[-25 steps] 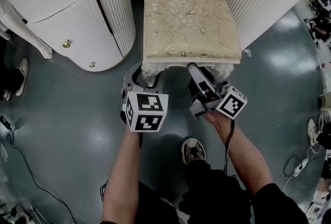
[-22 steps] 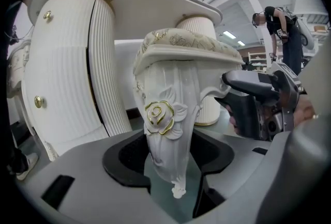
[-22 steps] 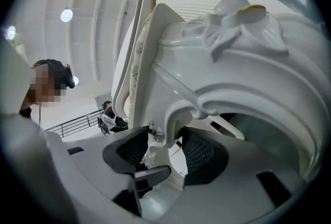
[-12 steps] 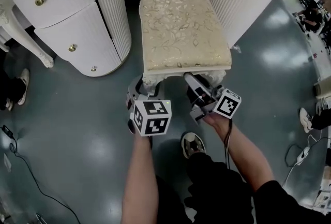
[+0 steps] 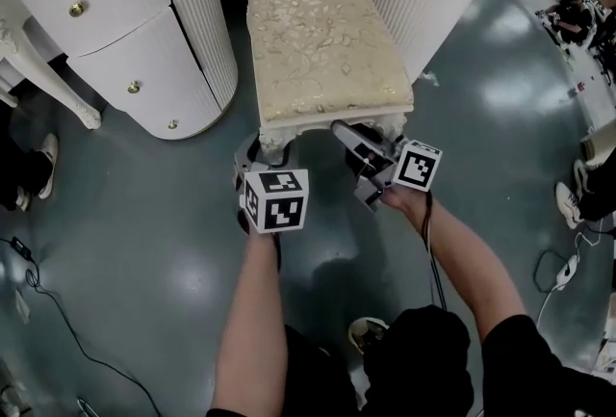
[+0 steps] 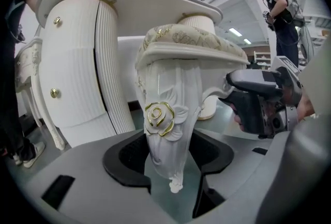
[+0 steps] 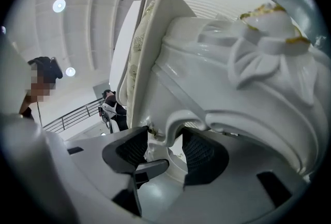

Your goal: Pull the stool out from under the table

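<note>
At centre, the stool [image 5: 322, 44] leg [image 6: 166, 109] is clamped by the wide-set left gripper [image 6: 168, 153], its rail [image 7: 168, 127] by the right gripper [image 7: 165, 150].

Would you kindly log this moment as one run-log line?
left gripper: shut on stool leg | right gripper: shut on stool apron | stool: partly between dressing-table pedestals

Stool [image 5: 322, 49]: glossy frame, brocade cloth

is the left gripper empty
No, the left gripper has its jaws closed on the stool leg with the gold rose.
</note>
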`<state>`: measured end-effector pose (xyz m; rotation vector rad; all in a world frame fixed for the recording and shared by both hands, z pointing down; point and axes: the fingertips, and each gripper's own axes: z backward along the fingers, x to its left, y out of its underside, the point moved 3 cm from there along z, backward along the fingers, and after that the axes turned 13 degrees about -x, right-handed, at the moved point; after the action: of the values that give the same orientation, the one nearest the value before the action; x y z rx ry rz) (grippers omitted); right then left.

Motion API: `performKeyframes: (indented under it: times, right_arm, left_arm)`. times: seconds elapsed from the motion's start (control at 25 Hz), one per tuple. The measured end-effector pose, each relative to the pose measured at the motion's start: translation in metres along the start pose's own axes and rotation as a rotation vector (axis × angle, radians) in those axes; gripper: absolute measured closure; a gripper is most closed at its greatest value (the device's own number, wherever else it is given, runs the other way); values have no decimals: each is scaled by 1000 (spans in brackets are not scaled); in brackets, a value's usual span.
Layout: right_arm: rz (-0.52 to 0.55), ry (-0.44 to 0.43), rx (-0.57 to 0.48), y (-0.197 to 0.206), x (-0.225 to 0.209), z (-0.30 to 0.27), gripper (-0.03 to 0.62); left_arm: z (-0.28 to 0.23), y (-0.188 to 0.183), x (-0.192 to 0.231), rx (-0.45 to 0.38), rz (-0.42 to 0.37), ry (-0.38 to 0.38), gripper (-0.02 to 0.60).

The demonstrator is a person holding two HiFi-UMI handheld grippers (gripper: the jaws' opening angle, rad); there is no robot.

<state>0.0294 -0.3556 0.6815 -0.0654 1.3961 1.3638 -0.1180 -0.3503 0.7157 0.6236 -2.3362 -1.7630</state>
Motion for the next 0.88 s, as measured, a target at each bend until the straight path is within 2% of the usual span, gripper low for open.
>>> performKeyframes:
  times: [0.12,0.28,0.36,0.48,0.6,0.68,0.88]
  right_arm:
    - [-2,-8,6,-4,3,-4,390]
    - [-46,41,70,-5,18,14,390]
    - [-43,36,100,-8,33,25,390]
    - [-6,33,101,-6,45,52,390]
    - [-59,18,86,10,62,90,390]
    - [-66,30,90,7,67,108,390]
    - [-116,28,142,21,93,147,390]
  left_arm:
    - [0,-4,-1,36,-11,42,337]
    - [23,-5,-16,46,27,46,341]
    - [40,-7,-25,73,23,53,341]
    - [59,-5,-44,102,11,45,341]
    - [91,10,-69,112,-9,42,341]
    - [101,7,-83,130,-9,39,340]
    - [147,21,-113,141,12,11,341]
